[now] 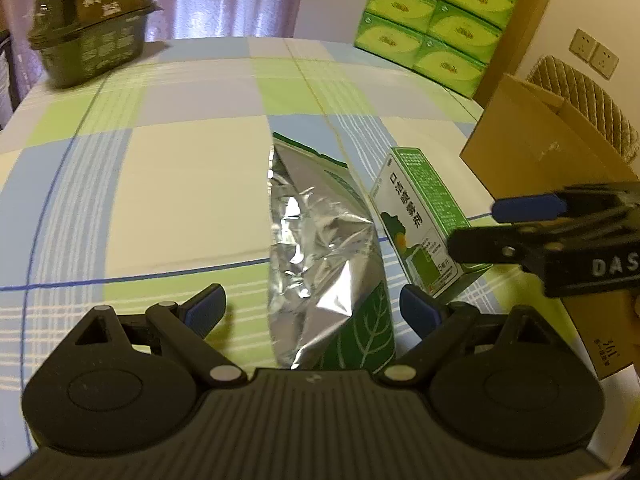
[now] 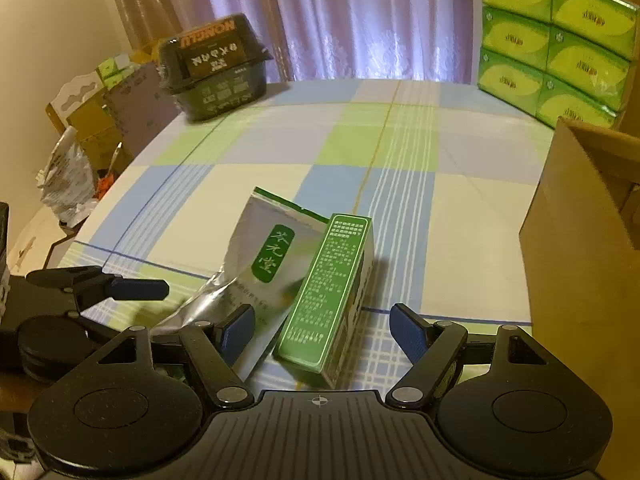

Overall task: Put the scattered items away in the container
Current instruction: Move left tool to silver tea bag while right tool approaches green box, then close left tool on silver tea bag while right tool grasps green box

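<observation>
In your left wrist view, your left gripper (image 1: 312,312) sits low in the middle of the frame with its jaws wide apart and holding nothing. The shiny silver foil pouch with green leaf print (image 1: 320,256) lies between its blue fingertips (image 1: 206,312) and runs up to the middle of the frame. Just to the right of the pouch is the small green and white paper box (image 1: 424,220), tipped up on the checked blue, green and cream tablecloth (image 1: 180,184). Your right gripper (image 1: 492,228) pokes in from the right edge, near the box; its jaws are apart. The brown cardboard box (image 1: 536,160) stands at the right. A dark food tub (image 1: 92,24) is at the upper left, and green tissue packs (image 1: 432,20) are stacked at the upper right.

In your right wrist view, your right gripper (image 2: 322,330) is low in the middle, jaws wide apart and empty. The green and white box (image 2: 324,300) lies between the fingertips, leaning on the foil pouch (image 2: 256,264) to its left. The left gripper (image 2: 188,304) is at the lower left. The cardboard box (image 2: 576,248) fills the right edge.
</observation>
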